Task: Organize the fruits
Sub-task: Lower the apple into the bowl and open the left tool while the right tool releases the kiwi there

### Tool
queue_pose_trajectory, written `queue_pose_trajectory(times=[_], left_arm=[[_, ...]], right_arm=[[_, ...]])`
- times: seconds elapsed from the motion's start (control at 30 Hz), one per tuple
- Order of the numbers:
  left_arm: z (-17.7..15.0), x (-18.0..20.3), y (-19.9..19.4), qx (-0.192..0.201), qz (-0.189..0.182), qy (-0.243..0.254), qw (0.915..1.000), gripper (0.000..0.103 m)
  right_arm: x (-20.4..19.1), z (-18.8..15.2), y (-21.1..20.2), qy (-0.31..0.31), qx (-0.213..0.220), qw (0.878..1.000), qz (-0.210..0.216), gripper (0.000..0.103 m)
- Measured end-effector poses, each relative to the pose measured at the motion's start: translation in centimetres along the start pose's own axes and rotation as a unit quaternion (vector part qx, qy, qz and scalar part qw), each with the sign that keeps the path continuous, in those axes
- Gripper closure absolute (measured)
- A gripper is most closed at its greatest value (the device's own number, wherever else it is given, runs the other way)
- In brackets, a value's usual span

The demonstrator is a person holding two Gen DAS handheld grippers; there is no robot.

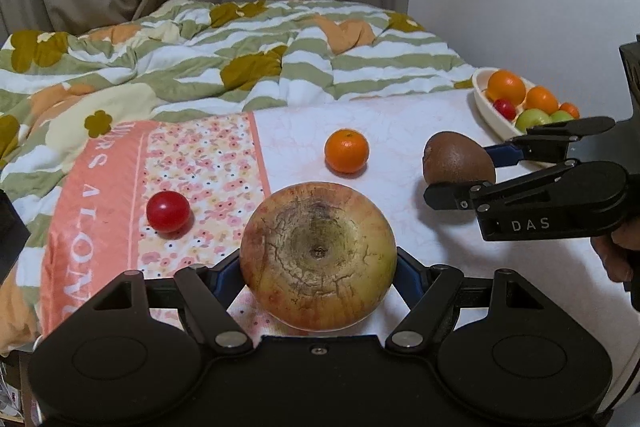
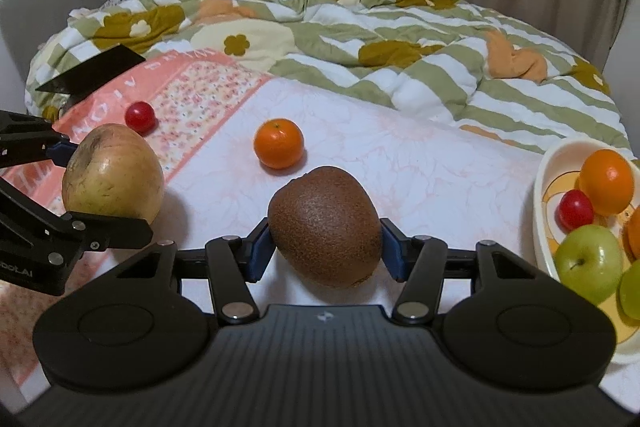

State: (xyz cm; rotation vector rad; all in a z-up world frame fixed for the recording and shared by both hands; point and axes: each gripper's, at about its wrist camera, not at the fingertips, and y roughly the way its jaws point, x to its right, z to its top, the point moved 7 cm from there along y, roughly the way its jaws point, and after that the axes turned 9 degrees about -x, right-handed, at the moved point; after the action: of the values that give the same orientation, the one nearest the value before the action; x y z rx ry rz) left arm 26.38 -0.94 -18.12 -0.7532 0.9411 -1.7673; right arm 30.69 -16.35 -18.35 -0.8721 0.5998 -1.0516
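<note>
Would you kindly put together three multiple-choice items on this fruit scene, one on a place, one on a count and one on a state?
1. Where does the loose orange lie?
A. in the white dish
B. on the bedspread, beyond the kiwi
C. between the left gripper's fingers

2. How many fruits lie loose on the bedspread, outside the dish and neither gripper?
A. two
B. four
C. none

3. What is the right gripper doing?
A. standing open over nothing
B. closed on the kiwi
C. closed on a red fruit

Answers:
1 B: it sits on the bedspread past the kiwi.
2 A: only the orange and the small red fruit; the large apple is in the left gripper.
3 B: its blue pads press the kiwi's sides.
</note>
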Motion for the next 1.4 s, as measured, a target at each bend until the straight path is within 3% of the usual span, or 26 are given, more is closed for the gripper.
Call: queue_pose_trajectory(times=[0.4,0.67,1.03,1.4], left_arm=[[0.6,2.3,-4.9,0.044,-0.021,0.013,0.9987,0.025],[1.9,5.9,-7.7,0.076,-0.028,0.031,0.9962,0.025],[4.3,13.3,-8.2,0.094,-0.016,0.002,0.9955,0.025],[8.5,20.3,-4.9,0.101,-0.009,-0.033,0.9943,0.025]], right_arm=[[0.0,-1.1,-7.3,0.047,0.027,0.998,-0.027,0.033],[2.6,-3.1,-12.8,0.078,0.046,0.994,-0.055,0.033],[10.0,-6.7,-18.2,0.080,0.066,0.993,-0.051,0.033],[19.0,-7.9,-19.2,0.053,0.070,0.995,-0.047,0.033]])
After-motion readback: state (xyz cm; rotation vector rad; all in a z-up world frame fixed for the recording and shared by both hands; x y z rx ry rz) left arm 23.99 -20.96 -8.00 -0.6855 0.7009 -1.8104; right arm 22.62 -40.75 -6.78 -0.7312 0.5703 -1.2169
